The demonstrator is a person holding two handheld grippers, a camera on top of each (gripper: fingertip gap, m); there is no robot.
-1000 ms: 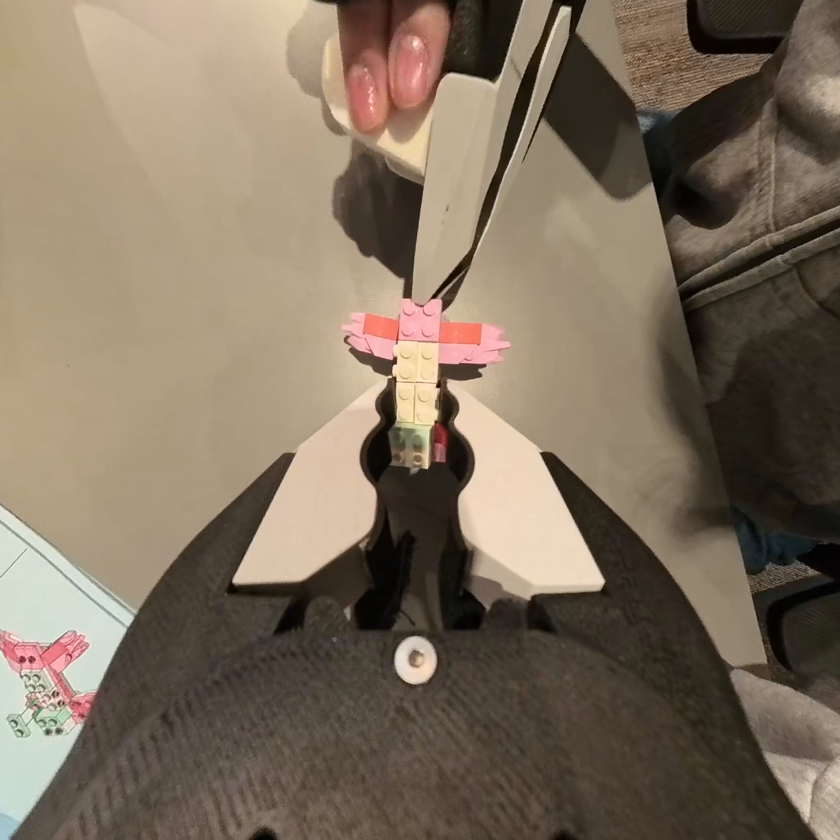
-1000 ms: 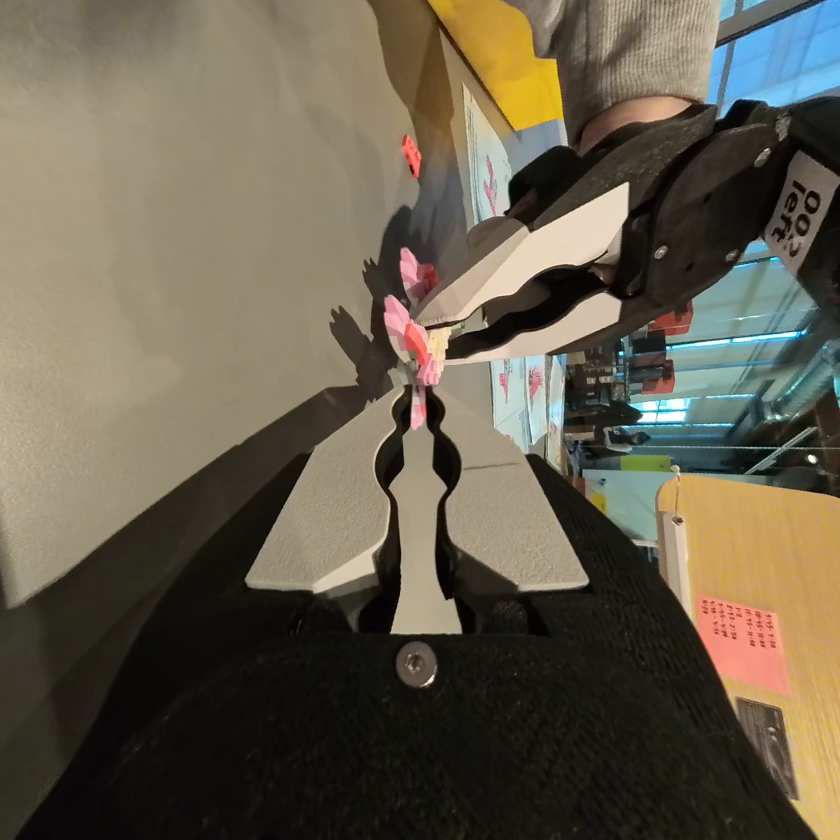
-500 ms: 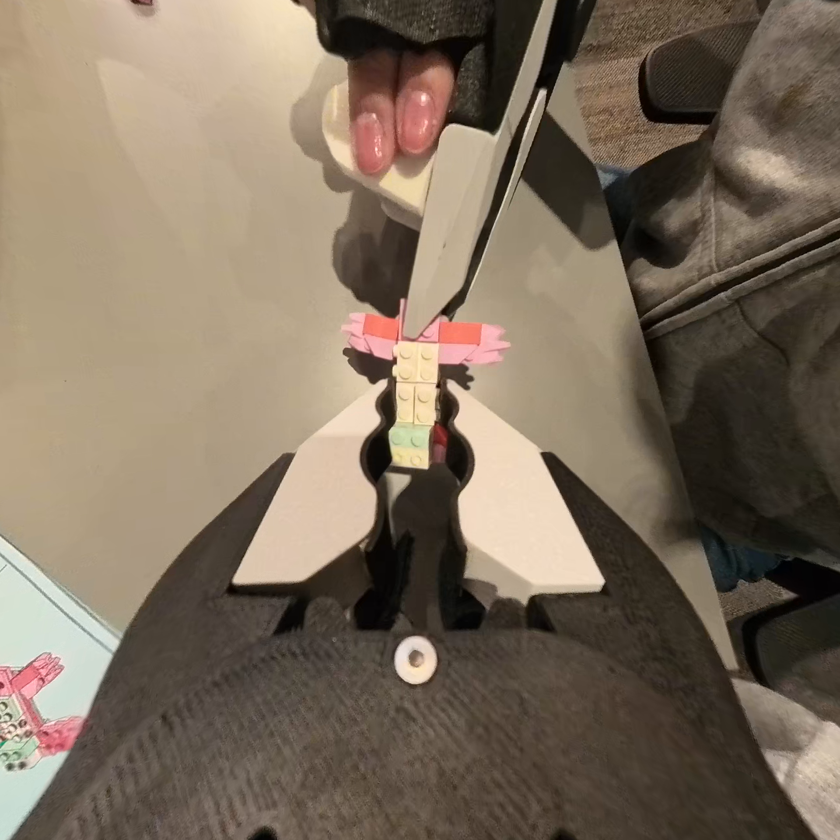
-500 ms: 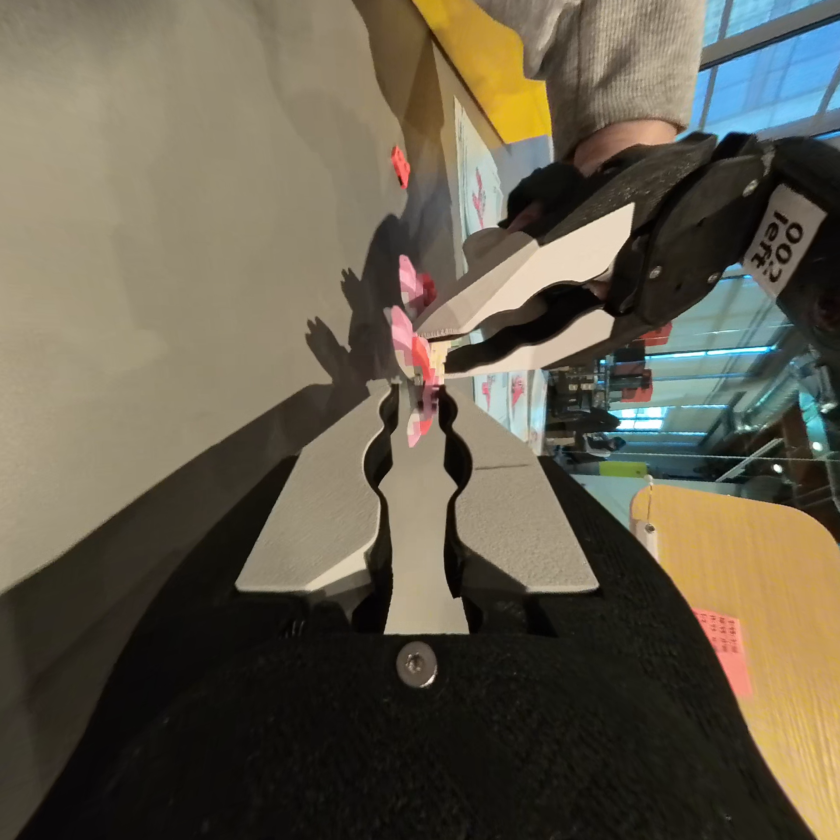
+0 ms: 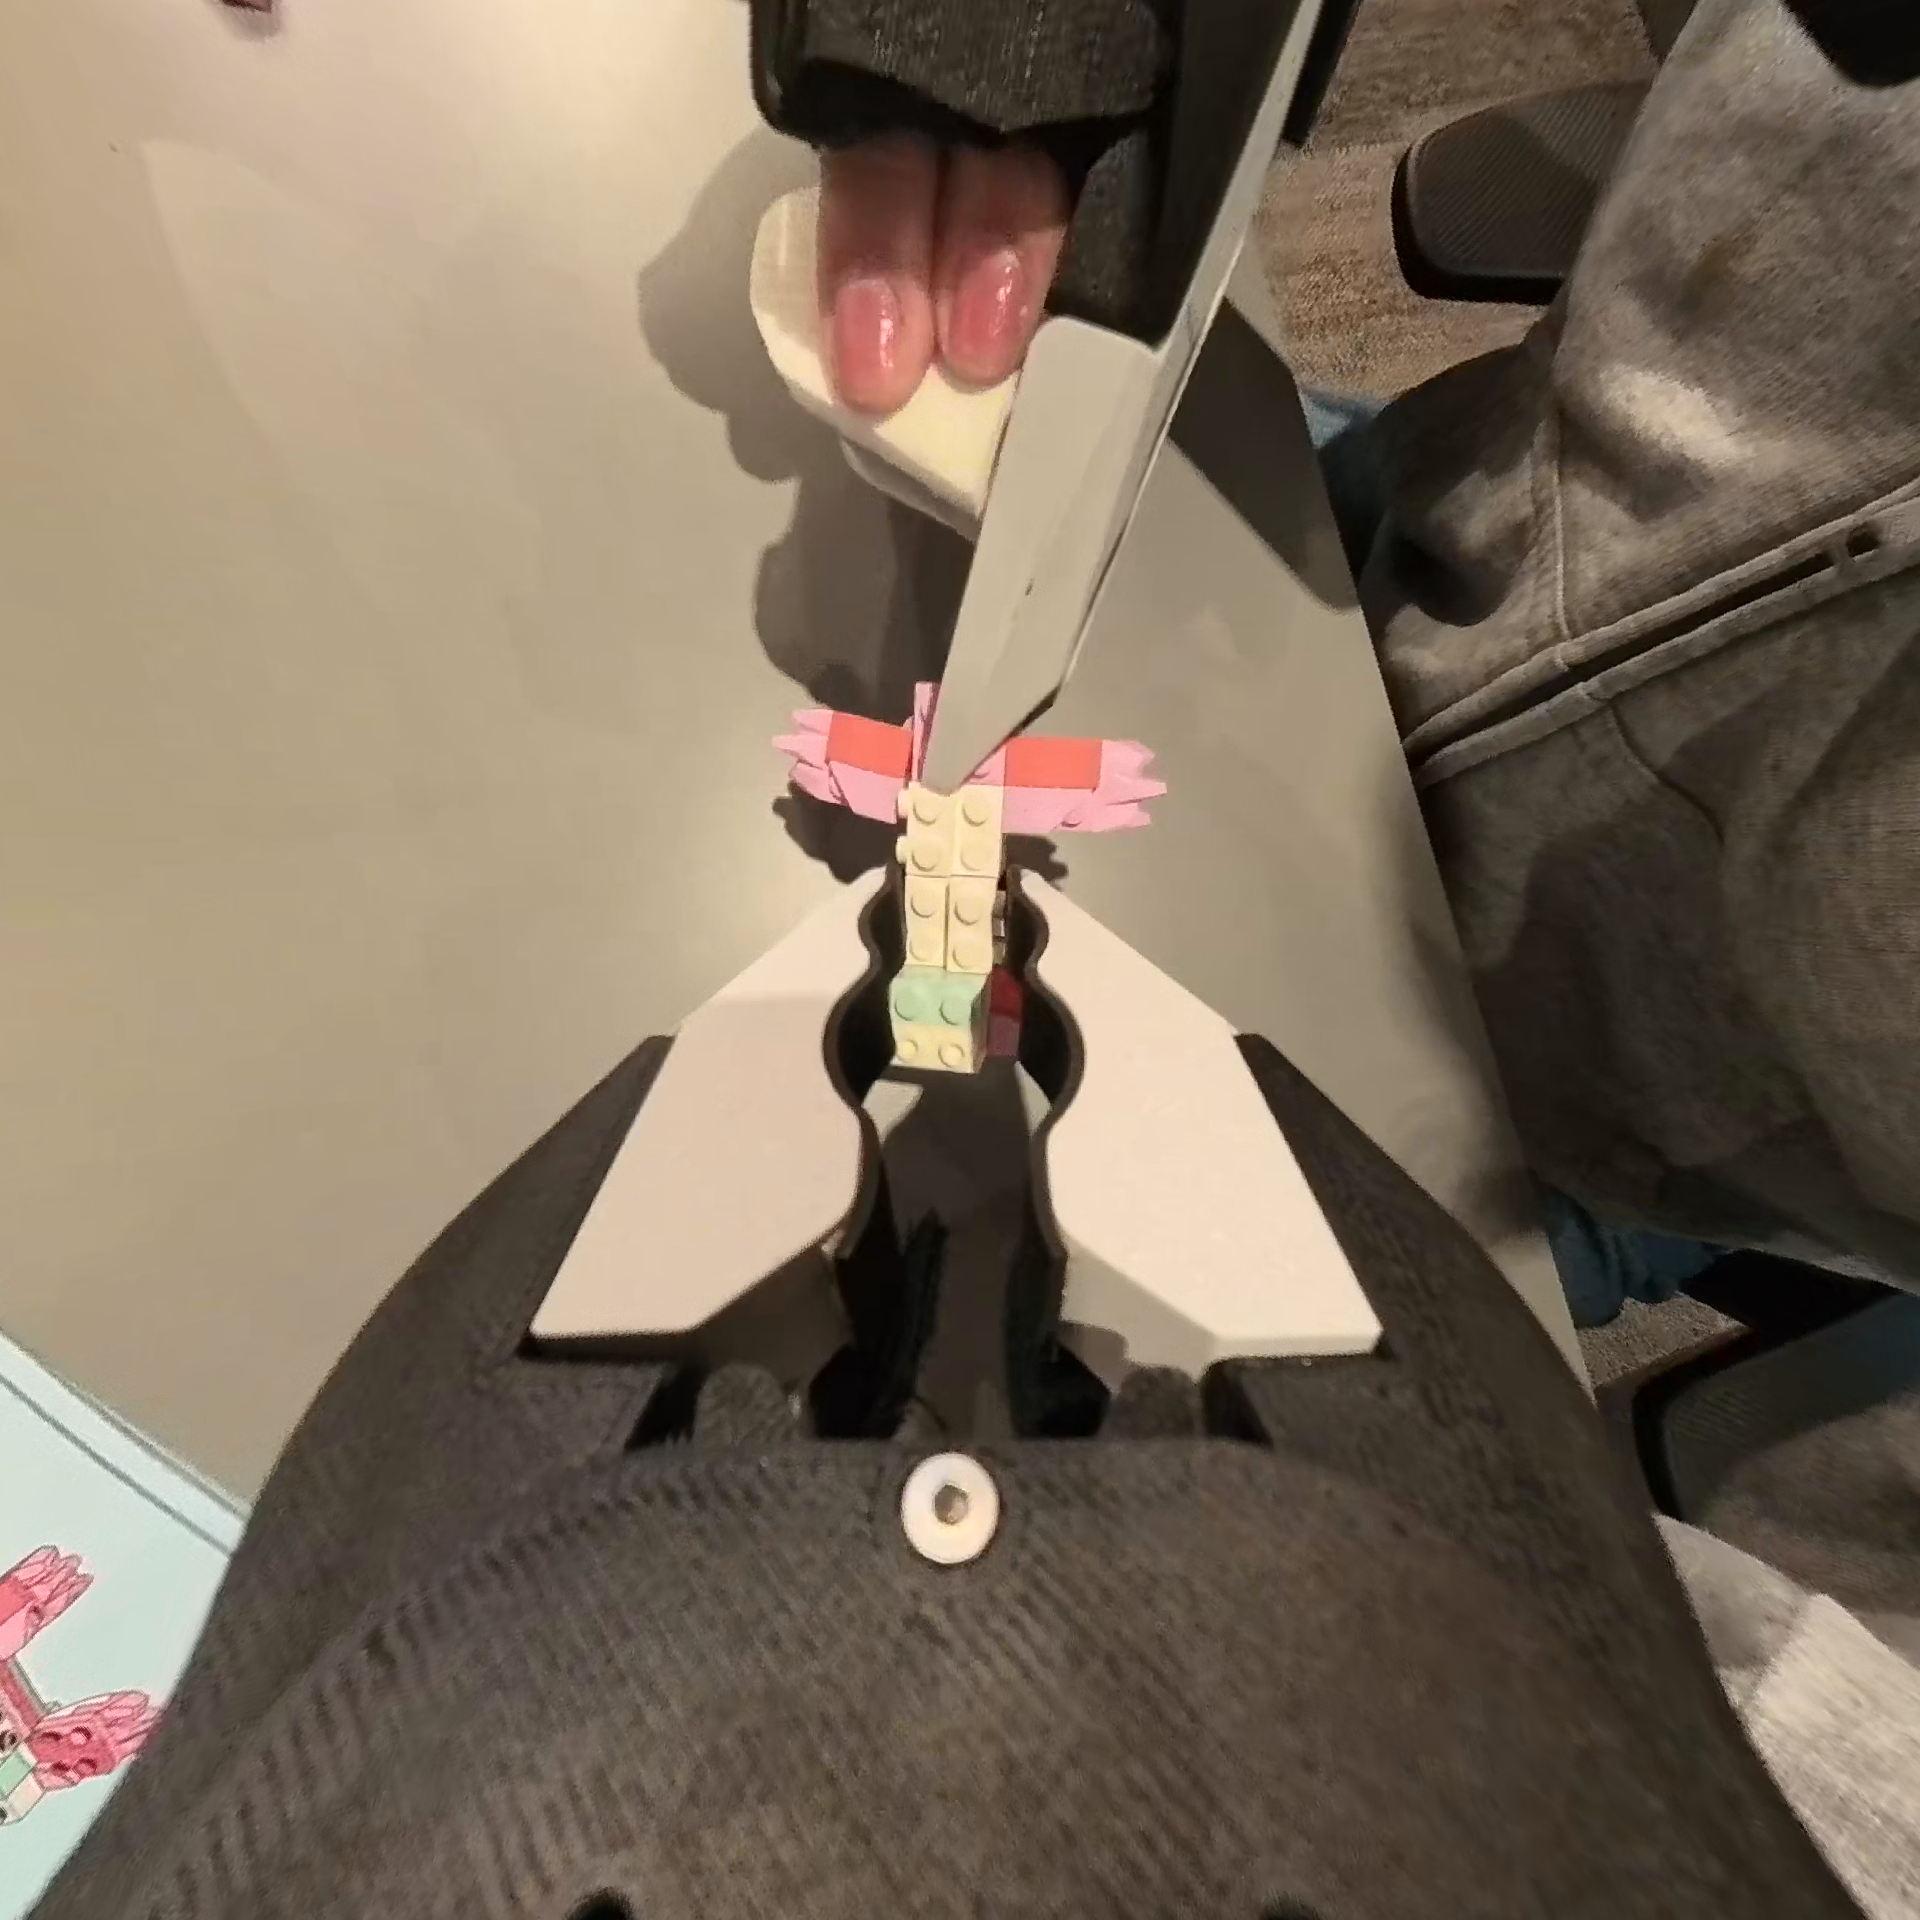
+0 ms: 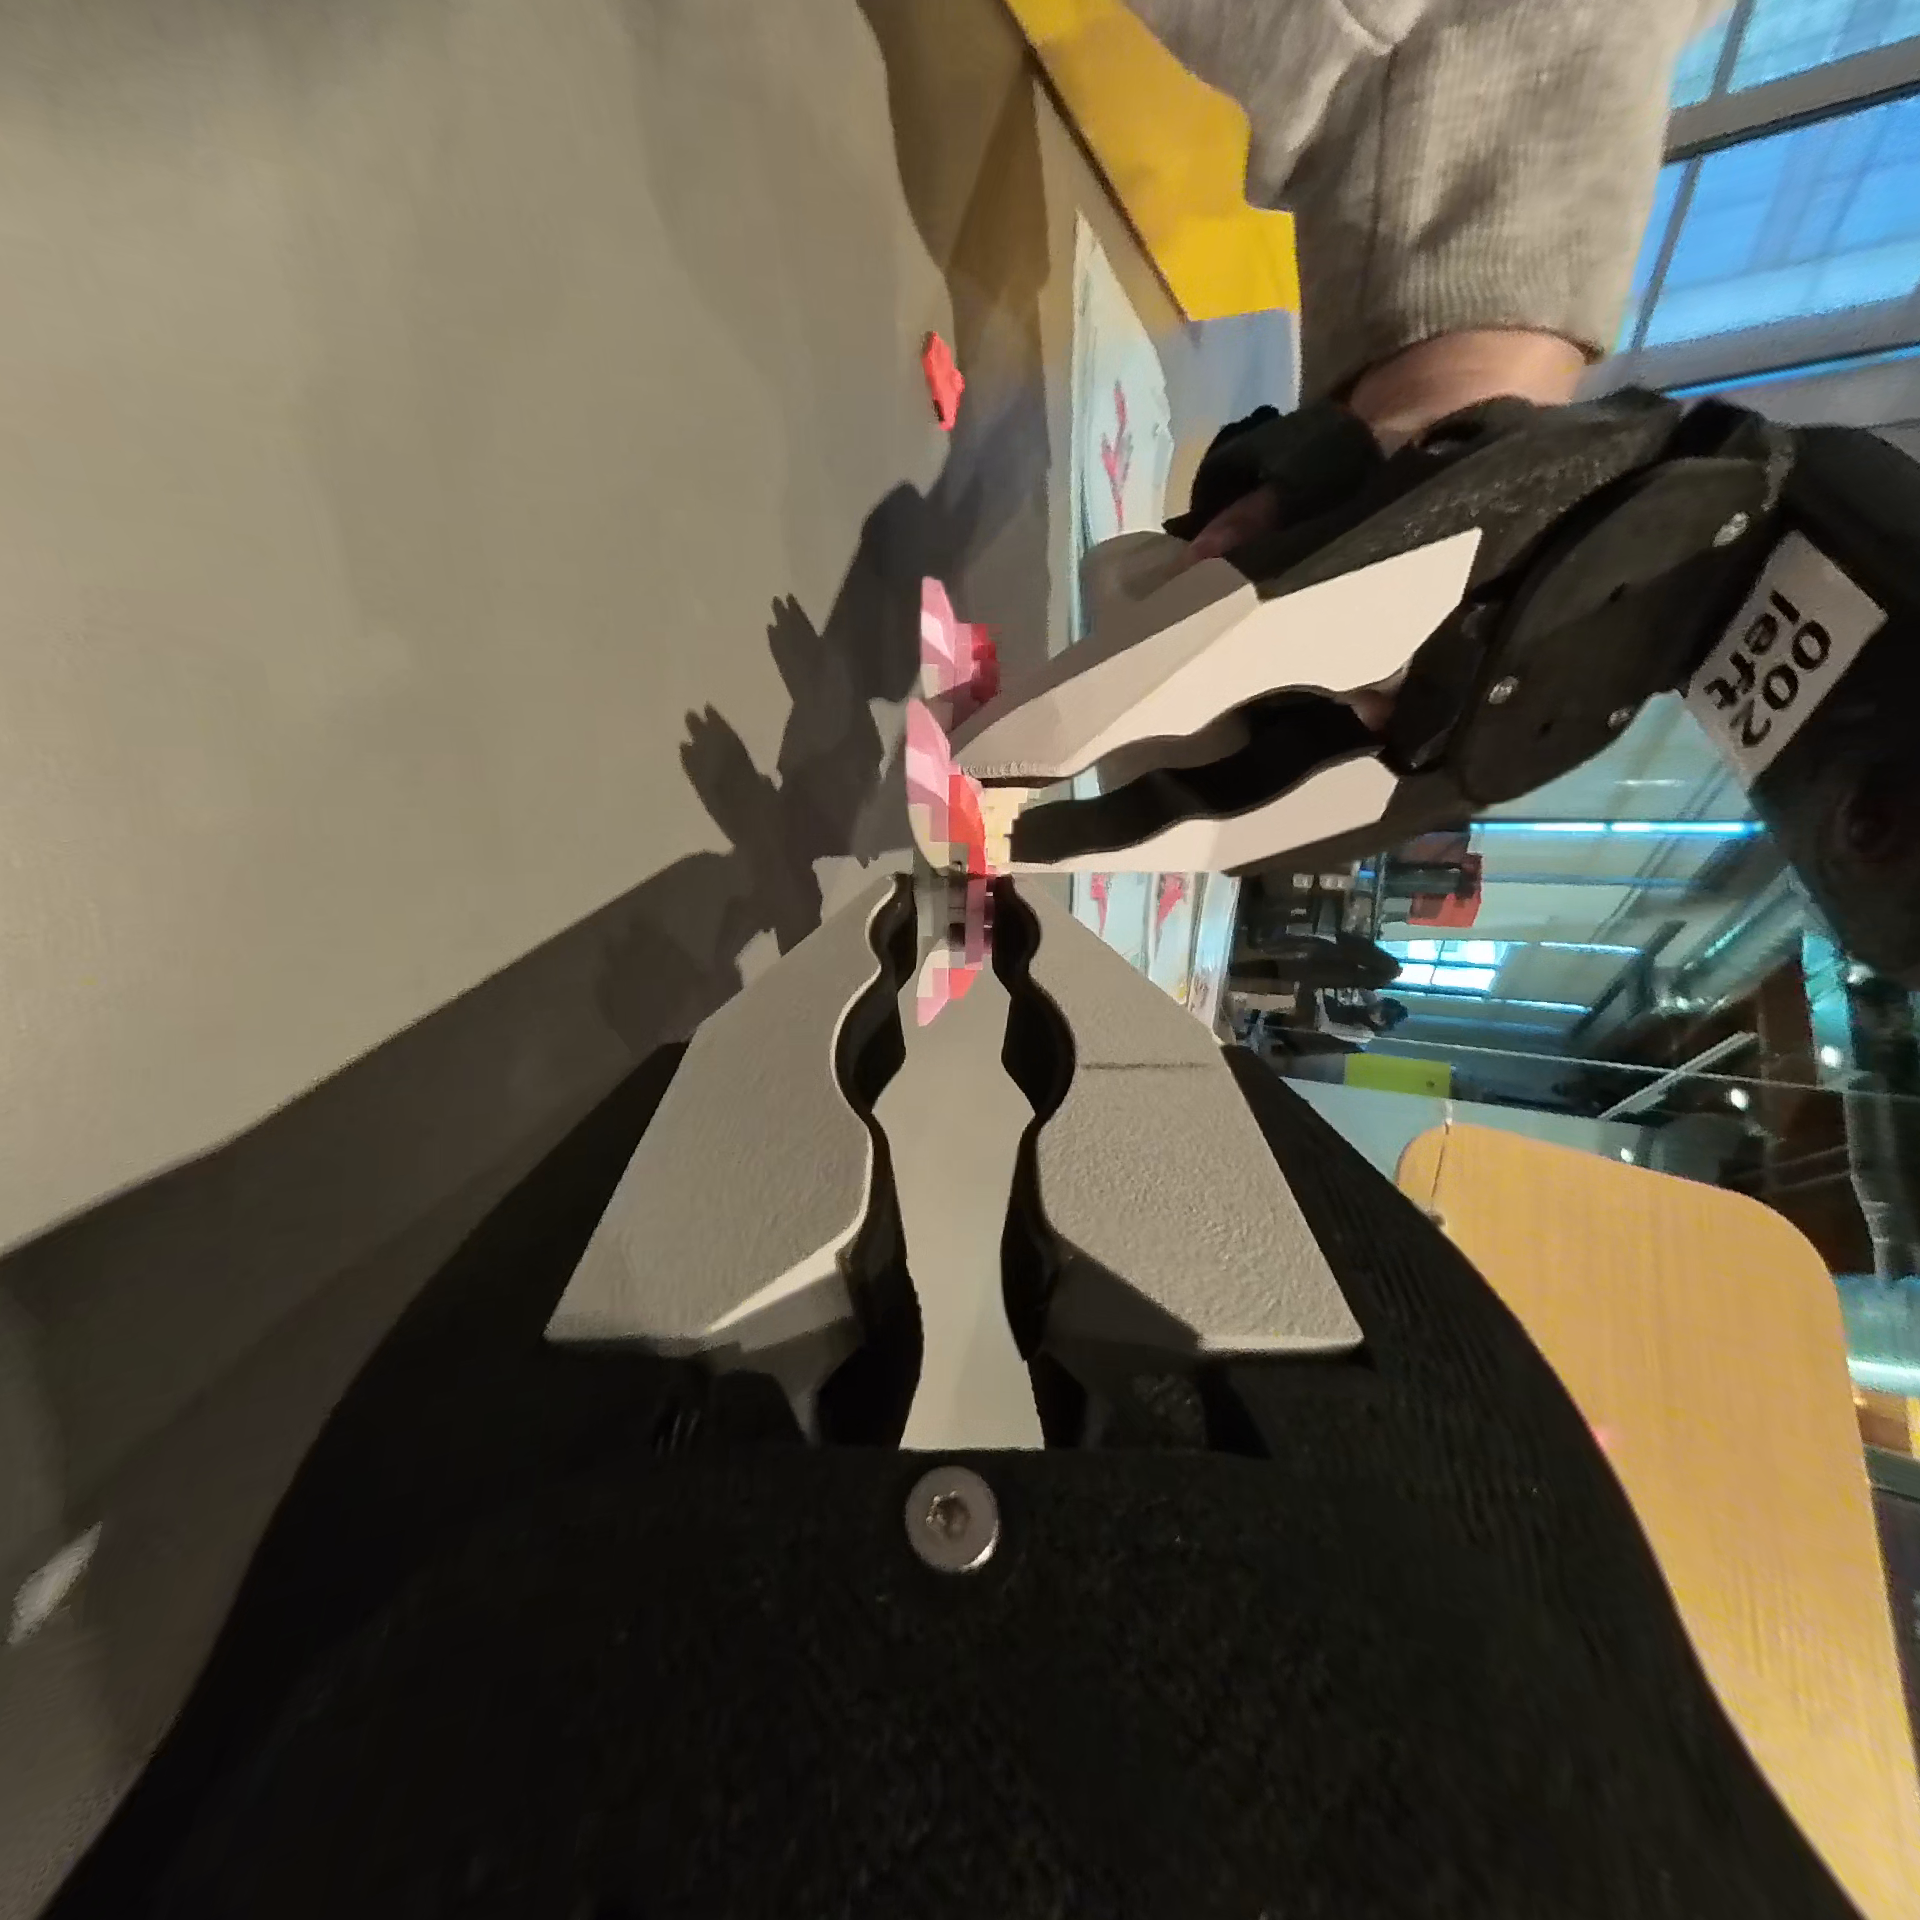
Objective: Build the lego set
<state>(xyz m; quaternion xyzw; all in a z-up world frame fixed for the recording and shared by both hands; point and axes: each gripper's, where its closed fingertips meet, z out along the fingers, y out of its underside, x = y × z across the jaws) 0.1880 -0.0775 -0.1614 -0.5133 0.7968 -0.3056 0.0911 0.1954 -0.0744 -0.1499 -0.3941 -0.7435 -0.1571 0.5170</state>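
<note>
A small lego model (image 5: 951, 831) has a cream stud body, a mint brick at the near end and pink and red wings across the far end. My left gripper (image 5: 951, 883) is shut on the cream body and holds it above the grey table (image 5: 364, 623). My right gripper (image 5: 977, 748) comes down from above, and its tips cover the pink piece between the wings. In the right wrist view my right gripper (image 6: 951, 888) is closed on the pink part of the model (image 6: 928, 769). The left gripper (image 6: 992, 795) reaches in from the right.
A printed instruction sheet (image 5: 62, 1621) lies at the near left of the table and also shows in the right wrist view (image 6: 1117, 436). A loose red brick (image 6: 940, 379) lies farther along the table. A person in grey clothing (image 5: 1662, 623) sits at the table's right edge. The tips of both grippers are at nearly the same place.
The right gripper has moved down onto the model's far end and now covers the pink brick that showed before. The left gripper holds the model in the same place.
</note>
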